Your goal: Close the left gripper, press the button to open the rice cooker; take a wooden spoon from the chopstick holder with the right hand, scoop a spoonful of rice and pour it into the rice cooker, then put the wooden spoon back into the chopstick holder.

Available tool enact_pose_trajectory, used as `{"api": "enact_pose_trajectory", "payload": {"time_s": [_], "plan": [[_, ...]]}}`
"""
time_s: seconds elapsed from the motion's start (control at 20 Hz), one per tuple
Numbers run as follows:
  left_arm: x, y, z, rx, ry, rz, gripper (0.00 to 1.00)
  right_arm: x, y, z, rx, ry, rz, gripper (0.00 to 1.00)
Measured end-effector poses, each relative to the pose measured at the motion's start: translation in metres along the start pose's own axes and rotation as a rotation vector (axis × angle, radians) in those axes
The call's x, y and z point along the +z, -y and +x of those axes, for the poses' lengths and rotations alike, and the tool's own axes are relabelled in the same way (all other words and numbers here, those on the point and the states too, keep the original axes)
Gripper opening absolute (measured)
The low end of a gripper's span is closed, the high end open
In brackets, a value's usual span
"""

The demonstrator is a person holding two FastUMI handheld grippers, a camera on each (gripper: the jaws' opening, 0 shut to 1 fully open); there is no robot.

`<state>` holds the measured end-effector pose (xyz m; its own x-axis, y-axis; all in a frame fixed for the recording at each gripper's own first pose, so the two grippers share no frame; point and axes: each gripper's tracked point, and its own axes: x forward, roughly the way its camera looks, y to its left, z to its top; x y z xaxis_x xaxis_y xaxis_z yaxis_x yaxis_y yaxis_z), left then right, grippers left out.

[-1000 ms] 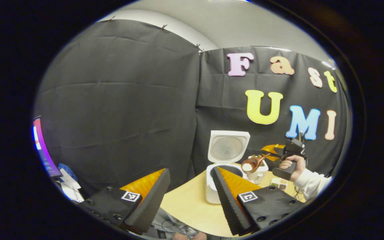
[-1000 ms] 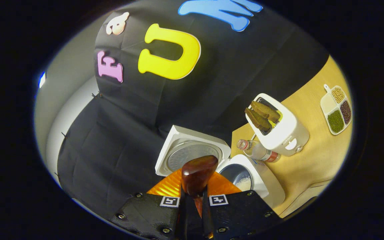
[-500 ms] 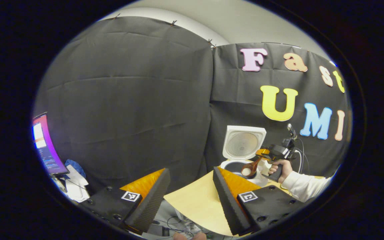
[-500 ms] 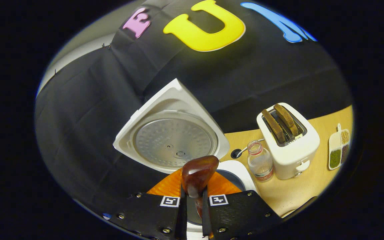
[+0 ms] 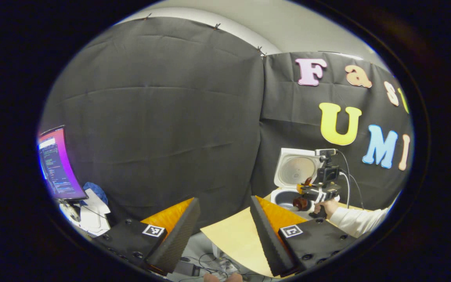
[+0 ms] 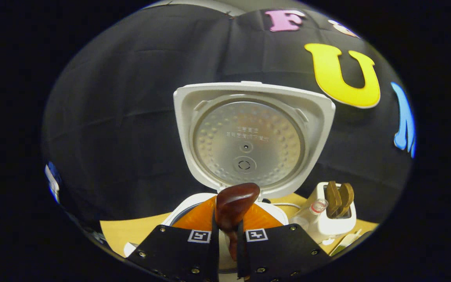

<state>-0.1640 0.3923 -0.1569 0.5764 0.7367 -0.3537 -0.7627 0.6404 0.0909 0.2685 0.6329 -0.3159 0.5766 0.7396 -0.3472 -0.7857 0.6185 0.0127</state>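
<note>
The white rice cooker (image 5: 288, 196) stands on the table with its lid (image 5: 296, 170) raised upright. In the right gripper view the lid's (image 6: 249, 137) metal inner face looms close ahead. My right gripper (image 6: 227, 235) is shut on the handle of the dark wooden spoon (image 6: 236, 199), whose bowl sits over the cooker's rim (image 6: 186, 203). From the left gripper view, a hand (image 5: 327, 206) holds the right gripper (image 5: 317, 190) beside the cooker, with the spoon (image 5: 300, 203) turned over the pot. Any rice on it is hidden. My left gripper (image 5: 224, 199) hangs open and apart, near the table's corner.
A white toaster (image 6: 333, 219) with two brown slices and a small clear bottle (image 6: 309, 215) stand right of the cooker. The wooden table (image 5: 241, 239) ends at a near corner, with cables on the floor below. A lit monitor (image 5: 55, 164) stands far left.
The right gripper moved in over the open cooker and rolled, so the spoon's rice no longer shows. The left gripper's view drifted left, still open.
</note>
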Motion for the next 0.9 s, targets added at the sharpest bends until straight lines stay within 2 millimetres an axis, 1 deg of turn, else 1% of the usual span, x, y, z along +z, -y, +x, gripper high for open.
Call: {"api": "enact_pose_trajectory", "payload": {"time_s": [0.05,0.1,0.15,0.25,0.3,0.35,0.4,0.55,0.7,0.75,0.85,0.9], "plan": [[0.0,-0.002,-0.001,0.001,-0.001,-0.003,0.91,0.002,-0.001,-0.001,-0.003,0.007,-0.056,0.18],[-0.002,-0.003,-0.002,0.001,0.001,-0.005,0.97,0.009,-0.001,-0.003,-0.003,0.033,-0.103,0.18],[-0.004,-0.004,-0.004,0.001,0.003,-0.007,0.93,0.013,-0.001,-0.004,-0.01,0.05,-0.149,0.18],[-0.001,-0.007,-0.007,0.001,0.008,-0.006,0.85,0.014,0.0,-0.004,-0.031,0.076,-0.253,0.18],[-0.002,-0.007,-0.01,0.001,0.012,-0.006,0.85,0.014,0.005,-0.003,-0.044,0.088,-0.3,0.18],[-0.002,-0.008,-0.013,0.002,0.015,-0.005,0.97,0.018,0.006,-0.004,-0.056,0.106,-0.341,0.18],[-0.001,-0.008,-0.016,0.002,0.018,-0.003,0.97,0.021,0.005,-0.006,-0.068,0.125,-0.376,0.18],[0.001,-0.011,-0.023,-0.003,0.025,-0.006,0.97,0.03,0.004,-0.013,-0.084,0.154,-0.418,0.18],[0.001,-0.012,-0.034,-0.015,0.038,-0.002,0.97,0.035,0.004,-0.024,-0.089,0.162,-0.378,0.18],[0.003,-0.012,-0.038,-0.021,0.045,-0.002,0.97,0.039,0.004,-0.032,-0.085,0.167,-0.344,0.18],[0.005,-0.013,-0.046,-0.055,0.058,-0.017,0.97,0.049,0.009,-0.057,-0.086,0.175,-0.277,0.18],[0.006,-0.013,-0.047,-0.074,0.065,-0.025,0.92,0.059,0.015,-0.074,-0.092,0.182,-0.245,0.18]]}}
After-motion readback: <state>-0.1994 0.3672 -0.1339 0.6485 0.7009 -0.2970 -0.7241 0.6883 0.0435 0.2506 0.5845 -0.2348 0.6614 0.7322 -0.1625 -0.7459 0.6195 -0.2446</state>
